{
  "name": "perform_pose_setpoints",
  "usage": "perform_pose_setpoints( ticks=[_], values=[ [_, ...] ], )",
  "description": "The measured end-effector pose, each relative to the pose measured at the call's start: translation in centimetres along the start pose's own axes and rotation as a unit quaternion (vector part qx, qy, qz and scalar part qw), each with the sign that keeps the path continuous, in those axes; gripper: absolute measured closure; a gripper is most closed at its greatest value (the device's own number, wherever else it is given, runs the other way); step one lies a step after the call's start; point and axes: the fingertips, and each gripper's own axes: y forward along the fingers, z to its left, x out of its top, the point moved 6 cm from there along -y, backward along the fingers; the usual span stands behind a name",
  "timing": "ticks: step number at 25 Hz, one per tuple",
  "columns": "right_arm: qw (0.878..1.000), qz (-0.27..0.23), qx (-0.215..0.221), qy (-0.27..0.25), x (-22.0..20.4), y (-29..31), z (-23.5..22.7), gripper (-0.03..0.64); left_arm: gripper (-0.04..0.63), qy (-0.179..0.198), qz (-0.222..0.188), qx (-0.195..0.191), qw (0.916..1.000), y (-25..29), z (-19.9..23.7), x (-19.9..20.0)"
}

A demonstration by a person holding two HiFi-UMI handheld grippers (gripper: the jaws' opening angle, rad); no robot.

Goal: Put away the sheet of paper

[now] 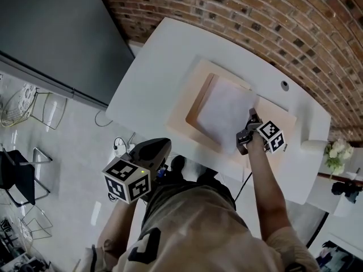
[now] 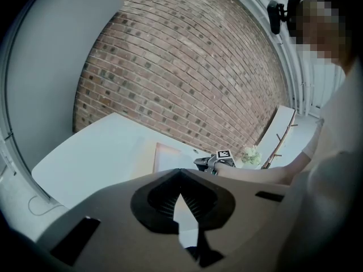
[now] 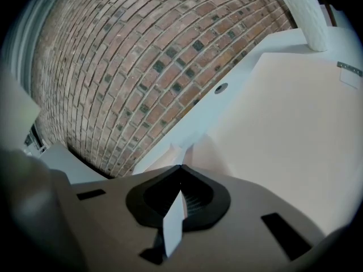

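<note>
Here right tool (image 3: pixel 180 177) clamps sheet of paper (image 1: pixel 224 115), corner hidden; left tool (image 2: pixel 180 174) closed.

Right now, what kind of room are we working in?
Probably an office or studio: a white desk with a desk mat and a cable hole, set against an exposed brick wall, with wire-frame chairs off to one side.

We see 1 white table (image 1: pixel 150 67). 1 large beige mat (image 1: pixel 182 111) lies flat on it, near the middle. 1 small white roll (image 1: pixel 313 147) rests at the table's right edge, apart from the mat.
</note>
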Motion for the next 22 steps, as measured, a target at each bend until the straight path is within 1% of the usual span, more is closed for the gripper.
perform_pose_setpoints(
  ticks=[15, 22],
  values=[
    [0.999, 0.01, 0.017, 0.035, -1.2, 1.0, 0.8, 0.594, 0.581, 0.008, 0.004, -0.007, 0.9999, 0.3, 0.1, 0.4],
    [0.999, 0.015, 0.018, 0.038, -1.6, 1.4, 0.9, 0.594, 0.581, 0.006, 0.009, -0.008, 0.9999, 0.3, 0.4, 0.3]
  ],
)
